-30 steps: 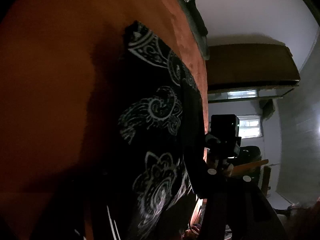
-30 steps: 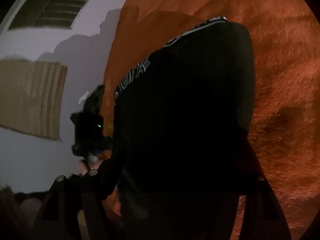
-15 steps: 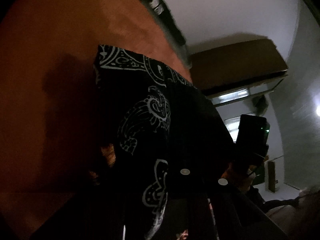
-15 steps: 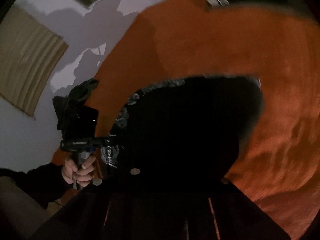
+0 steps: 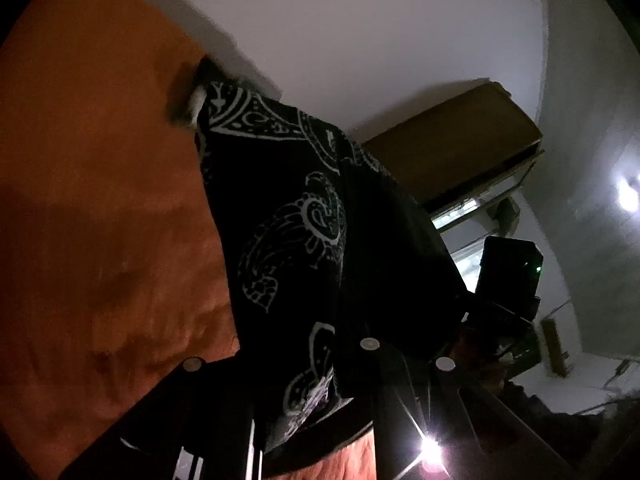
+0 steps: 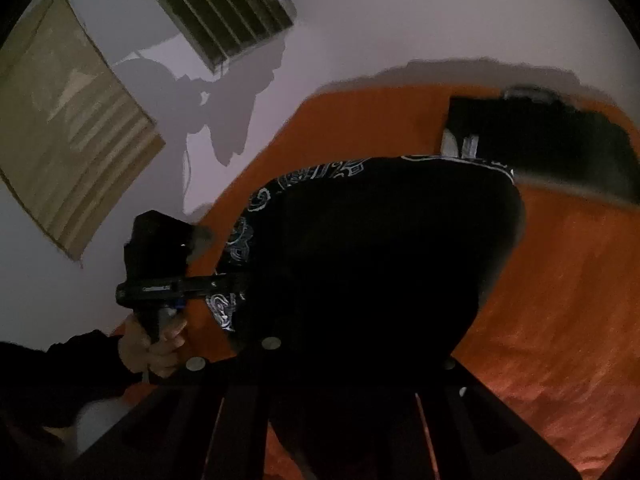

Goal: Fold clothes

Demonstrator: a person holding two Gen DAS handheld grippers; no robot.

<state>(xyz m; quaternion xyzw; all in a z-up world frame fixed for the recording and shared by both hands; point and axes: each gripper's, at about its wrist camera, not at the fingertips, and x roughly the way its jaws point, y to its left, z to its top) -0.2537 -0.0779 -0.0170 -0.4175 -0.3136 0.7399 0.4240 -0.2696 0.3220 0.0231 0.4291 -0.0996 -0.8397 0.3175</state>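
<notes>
Where black cloth (image 6: 372, 264) drapes, right hand-held gripper (image 6: 352, 364) fingertips unseen.

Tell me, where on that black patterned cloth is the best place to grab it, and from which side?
Probably its near edge, one corner per gripper, coming from the person's side. The black patterned cloth already hangs from the left gripper and right gripper along that edge, with the far edge trailing toward the orange blanket. Corner holds keep it spread flat.

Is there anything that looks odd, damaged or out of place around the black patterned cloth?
Nothing looks damaged or spilled. The black patterned cloth hangs lifted above the orange bedcover. Another dark garment lies flat near the far edge. The dim light hides fine details.
</notes>
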